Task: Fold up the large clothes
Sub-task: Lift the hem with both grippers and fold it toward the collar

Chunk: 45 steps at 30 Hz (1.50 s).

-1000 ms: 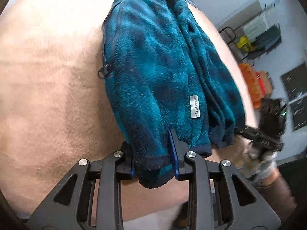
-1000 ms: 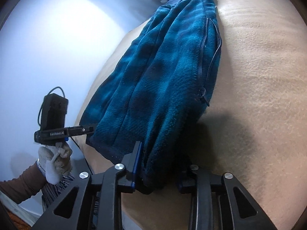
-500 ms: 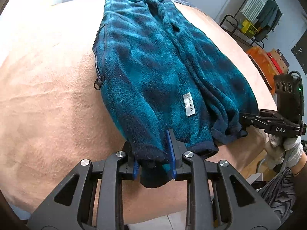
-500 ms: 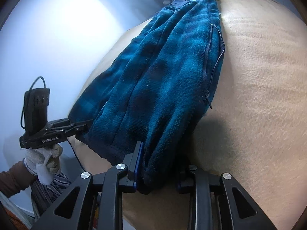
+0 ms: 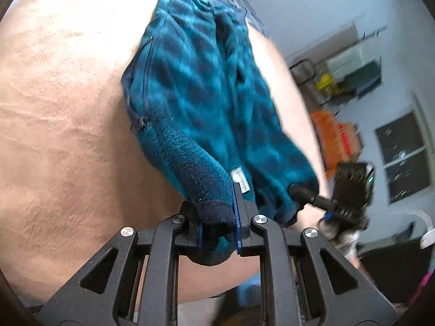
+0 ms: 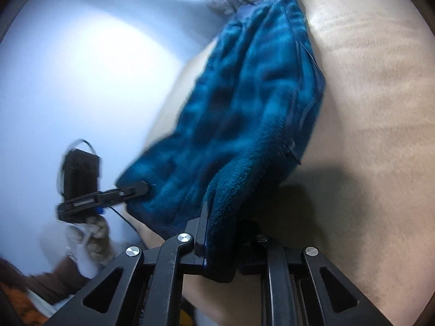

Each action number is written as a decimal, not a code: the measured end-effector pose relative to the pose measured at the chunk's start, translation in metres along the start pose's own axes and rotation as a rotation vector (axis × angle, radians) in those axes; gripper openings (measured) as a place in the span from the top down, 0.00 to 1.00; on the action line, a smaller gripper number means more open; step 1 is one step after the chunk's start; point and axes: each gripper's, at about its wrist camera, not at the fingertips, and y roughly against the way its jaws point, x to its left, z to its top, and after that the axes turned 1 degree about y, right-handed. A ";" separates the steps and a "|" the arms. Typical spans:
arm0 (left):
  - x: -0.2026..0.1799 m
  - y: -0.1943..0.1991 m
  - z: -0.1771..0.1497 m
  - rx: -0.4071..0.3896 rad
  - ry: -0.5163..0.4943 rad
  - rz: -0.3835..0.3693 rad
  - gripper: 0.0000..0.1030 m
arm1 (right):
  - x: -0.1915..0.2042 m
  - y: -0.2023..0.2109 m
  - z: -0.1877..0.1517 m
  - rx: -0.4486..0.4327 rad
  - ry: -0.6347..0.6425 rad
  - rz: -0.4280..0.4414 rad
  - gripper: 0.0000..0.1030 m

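Fleece jacket [image 5: 195,87] teal, darker mottling, navy hem; bed cover [image 5: 59,125] tan.

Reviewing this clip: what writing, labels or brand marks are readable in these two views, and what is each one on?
None can be read in full.
Small white tag on the teal fleece jacket, beside the left tongs: print blurred, unreadable.
Light lettering on the left tongs' side bar, right wrist view: blurred.
Pale marks on the right tongs' body, left wrist view: blurred.

Fleece jacket [image 5: 201,103] on bed [image 5: 62,125], hem corners in both tongs.
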 end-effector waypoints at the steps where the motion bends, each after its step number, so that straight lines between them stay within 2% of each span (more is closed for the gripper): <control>1: -0.001 0.003 0.006 -0.009 0.014 -0.021 0.86 | 0.001 0.003 0.003 -0.014 -0.006 0.019 0.89; 4: -0.006 0.009 0.023 -0.037 0.037 -0.059 0.86 | 0.006 0.013 0.015 -0.055 -0.012 0.056 0.89; 8: -0.018 0.014 0.052 -0.089 0.040 -0.081 0.86 | 0.016 0.018 0.038 -0.101 -0.004 0.055 0.89; 12: -0.021 0.008 0.088 -0.140 0.072 -0.088 0.86 | 0.021 0.017 0.076 -0.155 0.005 0.022 0.89; 16: -0.009 -0.007 0.121 -0.181 0.126 -0.066 0.86 | 0.015 0.008 0.114 -0.188 0.005 -0.033 0.89; 20: 0.005 -0.027 0.138 -0.189 0.152 -0.014 0.86 | -0.002 -0.013 0.142 -0.189 -0.016 -0.073 0.89; 25: 0.017 -0.051 0.146 -0.174 0.160 0.046 0.86 | -0.020 -0.035 0.153 -0.162 -0.048 -0.128 0.89; 29: 0.025 -0.062 0.147 -0.159 0.176 0.052 0.86 | -0.024 -0.043 0.157 -0.135 -0.032 -0.150 0.89; 33: 0.028 -0.063 0.147 -0.154 0.180 0.036 0.83 | -0.029 -0.042 0.156 -0.129 -0.039 -0.123 0.87; 35: 0.031 -0.060 0.148 -0.150 0.202 -0.006 0.76 | -0.029 -0.038 0.156 -0.128 -0.045 -0.107 0.83; 39: 0.038 -0.041 0.151 -0.200 0.265 -0.105 0.41 | -0.028 -0.030 0.159 -0.128 -0.072 -0.041 0.74; 41: 0.041 -0.029 0.153 -0.244 0.289 -0.134 0.33 | -0.031 -0.026 0.159 -0.133 -0.106 0.003 0.70; 42: 0.043 -0.024 0.155 -0.260 0.299 -0.145 0.33 | -0.034 -0.025 0.159 -0.136 -0.129 0.028 0.68; 43: 0.044 -0.019 0.157 -0.271 0.304 -0.146 0.33 | -0.036 -0.025 0.159 -0.138 -0.148 0.049 0.57; 44: 0.045 -0.016 0.158 -0.278 0.304 -0.143 0.33 | -0.038 -0.023 0.158 -0.148 -0.166 0.070 0.38; 45: 0.046 -0.012 0.159 -0.287 0.304 -0.143 0.33 | -0.039 -0.020 0.158 -0.164 -0.177 0.079 0.30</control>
